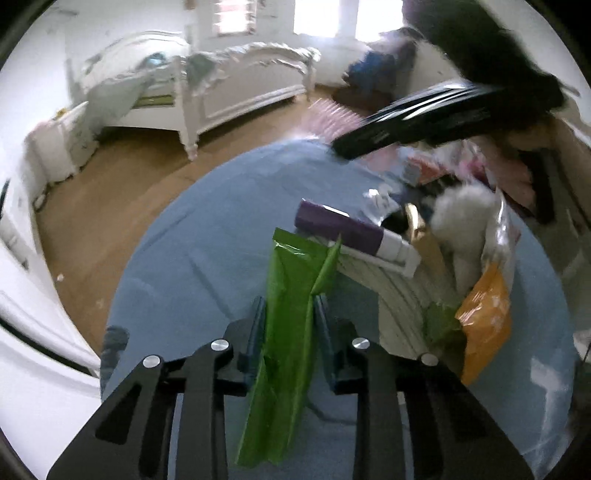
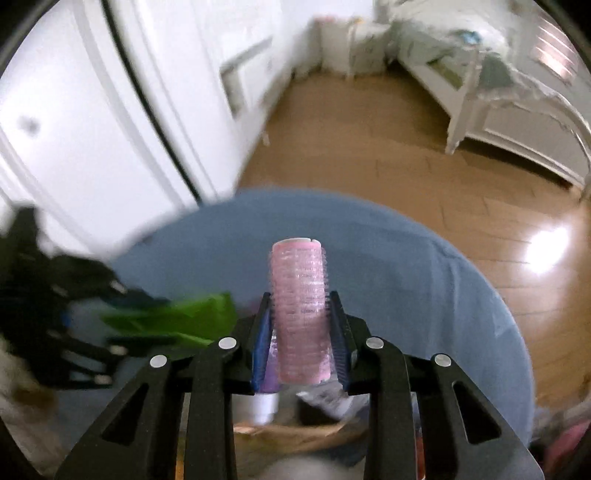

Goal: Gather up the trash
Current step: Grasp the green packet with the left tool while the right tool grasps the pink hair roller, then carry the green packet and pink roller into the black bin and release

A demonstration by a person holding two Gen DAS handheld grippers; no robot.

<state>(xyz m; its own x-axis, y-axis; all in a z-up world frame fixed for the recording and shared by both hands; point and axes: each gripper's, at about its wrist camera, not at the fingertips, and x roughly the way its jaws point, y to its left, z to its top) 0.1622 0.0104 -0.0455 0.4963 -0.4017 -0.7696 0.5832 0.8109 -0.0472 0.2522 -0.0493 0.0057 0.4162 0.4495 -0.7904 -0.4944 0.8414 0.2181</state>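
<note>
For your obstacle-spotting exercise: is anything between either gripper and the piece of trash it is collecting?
Nothing visible. The left gripper already pinches the green wrapper, and the right gripper is shut on the pink hair roller. No bin for them shows in either view.

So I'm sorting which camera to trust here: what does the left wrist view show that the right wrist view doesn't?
Only the left wrist view shows the purple and white tube, the orange bag and the windows. Only the right wrist view shows the pink hair roller clamped in the right tool, and the white door. Both show the green wrapper gripped by the left tool, the blue table cover and the white bed.
</note>
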